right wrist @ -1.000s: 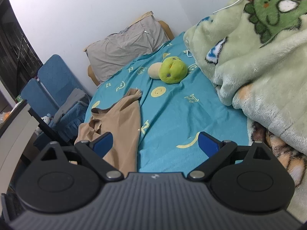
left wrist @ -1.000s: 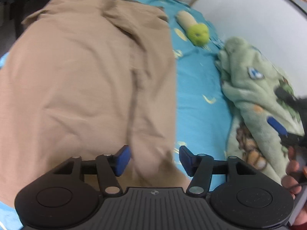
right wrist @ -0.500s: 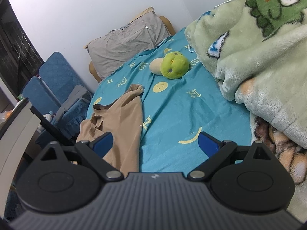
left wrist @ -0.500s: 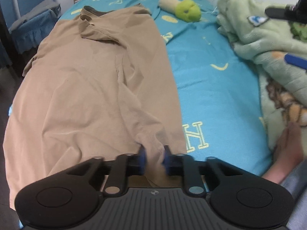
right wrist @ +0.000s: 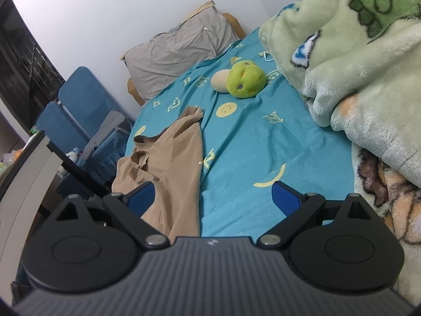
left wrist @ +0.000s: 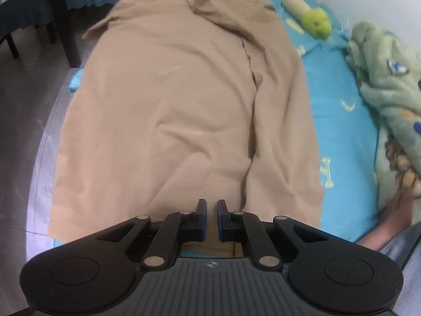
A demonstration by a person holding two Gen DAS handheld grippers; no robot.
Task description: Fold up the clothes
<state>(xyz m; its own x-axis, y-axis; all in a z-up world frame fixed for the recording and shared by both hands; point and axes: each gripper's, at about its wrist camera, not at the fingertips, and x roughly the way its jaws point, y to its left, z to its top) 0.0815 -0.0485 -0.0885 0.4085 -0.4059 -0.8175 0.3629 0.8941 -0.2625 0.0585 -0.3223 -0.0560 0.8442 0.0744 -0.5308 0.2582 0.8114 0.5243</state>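
the left gripper (left wrist: 211,216) has its jaws drawn almost together, only a narrow slit between the blue pads, sitting right at the near hem of the tan garment (left wrist: 184,110). whether any cloth is pinched in that slit cannot be told; the hem is hidden behind the fingers. this gripper points along the length of the garment, low over its near edge. the garment lies spread lengthwise on the bed (left wrist: 339,121), collar at the far end, with one long fold ridge running down its right part and its left side hanging past the mattress edge. the view is blurred with motion.

the right gripper (right wrist: 213,197) has its jaws wide apart and grips nothing; it hangs above the blue sheet, aimed toward the grey pillow (right wrist: 181,50) at the headboard. between its fingers lie the garment's collar end and bare sheet. a green plush toy (right wrist: 244,79) rests further up the bed, and a pale green blanket (right wrist: 363,60) is heaped on the right. a bare forearm (left wrist: 386,223) shows at the left view's lower right edge.
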